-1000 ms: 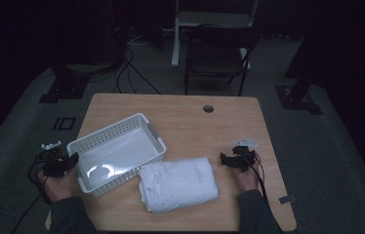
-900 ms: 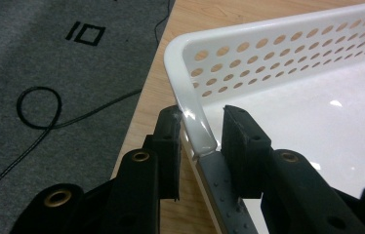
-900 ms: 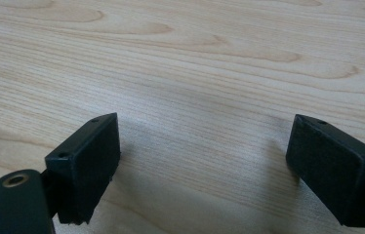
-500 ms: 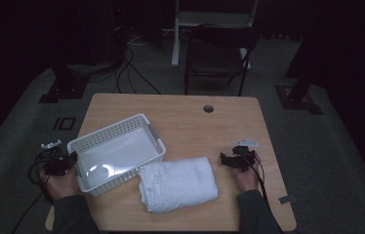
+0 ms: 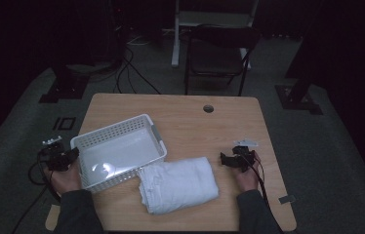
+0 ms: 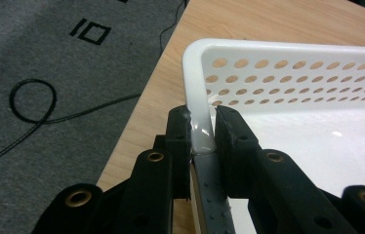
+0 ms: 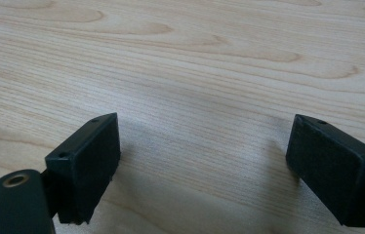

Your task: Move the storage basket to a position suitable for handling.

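A white perforated plastic basket (image 5: 117, 148) lies on the left part of the wooden table (image 5: 190, 117). My left gripper (image 5: 70, 155) is at the basket's left corner and has just been closing; in the left gripper view its jaws pinch the basket's rim (image 6: 201, 122) at that corner. My left gripper (image 6: 203, 127) is shut on this rim. A folded white towel (image 5: 178, 184) lies just right of the basket, near the front edge. Right of the towel my right gripper (image 5: 227, 160) rests low over bare wood, and its jaws (image 7: 202, 161) stand wide apart with nothing between them.
A round cable hole (image 5: 208, 108) sits near the table's far edge. Behind the table stands a dark chair (image 5: 217, 53). Cables lie on the grey carpet (image 6: 34, 73) left of the table, whose left edge runs close beside the basket.
The left gripper has edged in to the basket's left corner and its jaws have closed on the rim. The right gripper, the basket and the towel keep their places.
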Demonstrator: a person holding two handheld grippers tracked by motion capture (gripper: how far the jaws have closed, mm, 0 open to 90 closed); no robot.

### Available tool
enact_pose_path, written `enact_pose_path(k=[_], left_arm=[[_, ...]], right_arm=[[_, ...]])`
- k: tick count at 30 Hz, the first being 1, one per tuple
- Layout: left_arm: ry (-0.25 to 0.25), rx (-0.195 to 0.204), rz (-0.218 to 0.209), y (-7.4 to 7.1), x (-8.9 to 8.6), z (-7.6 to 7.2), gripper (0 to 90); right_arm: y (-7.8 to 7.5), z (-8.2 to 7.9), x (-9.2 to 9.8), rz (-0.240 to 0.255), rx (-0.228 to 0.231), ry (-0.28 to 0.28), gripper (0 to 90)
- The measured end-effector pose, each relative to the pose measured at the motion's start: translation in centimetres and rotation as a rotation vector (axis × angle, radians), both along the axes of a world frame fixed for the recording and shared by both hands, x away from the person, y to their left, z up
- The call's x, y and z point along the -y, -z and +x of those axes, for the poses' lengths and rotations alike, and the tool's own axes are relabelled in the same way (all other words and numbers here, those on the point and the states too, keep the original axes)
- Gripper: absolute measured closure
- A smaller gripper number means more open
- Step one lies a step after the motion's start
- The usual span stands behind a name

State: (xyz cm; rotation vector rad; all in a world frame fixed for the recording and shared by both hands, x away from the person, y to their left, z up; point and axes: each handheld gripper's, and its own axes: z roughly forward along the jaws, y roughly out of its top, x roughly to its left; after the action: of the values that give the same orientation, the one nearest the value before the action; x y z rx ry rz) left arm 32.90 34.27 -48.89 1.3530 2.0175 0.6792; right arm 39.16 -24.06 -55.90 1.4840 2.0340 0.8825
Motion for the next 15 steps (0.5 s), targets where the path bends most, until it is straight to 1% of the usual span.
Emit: enact_pose_path(k=[7, 10, 12, 13, 15], left_arm=[[0.01, 0.02, -0.029, 0.1, 1.0, 1.3, 76.2], [0.035, 0.034, -0.043, 0.3, 1.7, 2.1, 75.4], [0.068, 0.028, -0.051, 0.5, 2.1, 2.5, 71.0], [0.084, 0.021, -0.042, 0.5, 2.4, 2.5, 66.8], [0.094, 0.024, -0.026, 0.4, 2.7, 2.4, 61.3]], right_arm=[[0.0, 0.0, 0.0, 0.0, 0.0, 0.001, 12.6], [0.0, 0.0, 0.0, 0.0, 0.0, 0.001, 12.6], [0.0, 0.0, 0.0, 0.0, 0.0, 0.001, 12.6], [0.0, 0.0, 0.0, 0.0, 0.0, 0.0, 12.6], [0.0, 0.0, 0.0, 0.0, 0.0, 0.0, 12.6]])
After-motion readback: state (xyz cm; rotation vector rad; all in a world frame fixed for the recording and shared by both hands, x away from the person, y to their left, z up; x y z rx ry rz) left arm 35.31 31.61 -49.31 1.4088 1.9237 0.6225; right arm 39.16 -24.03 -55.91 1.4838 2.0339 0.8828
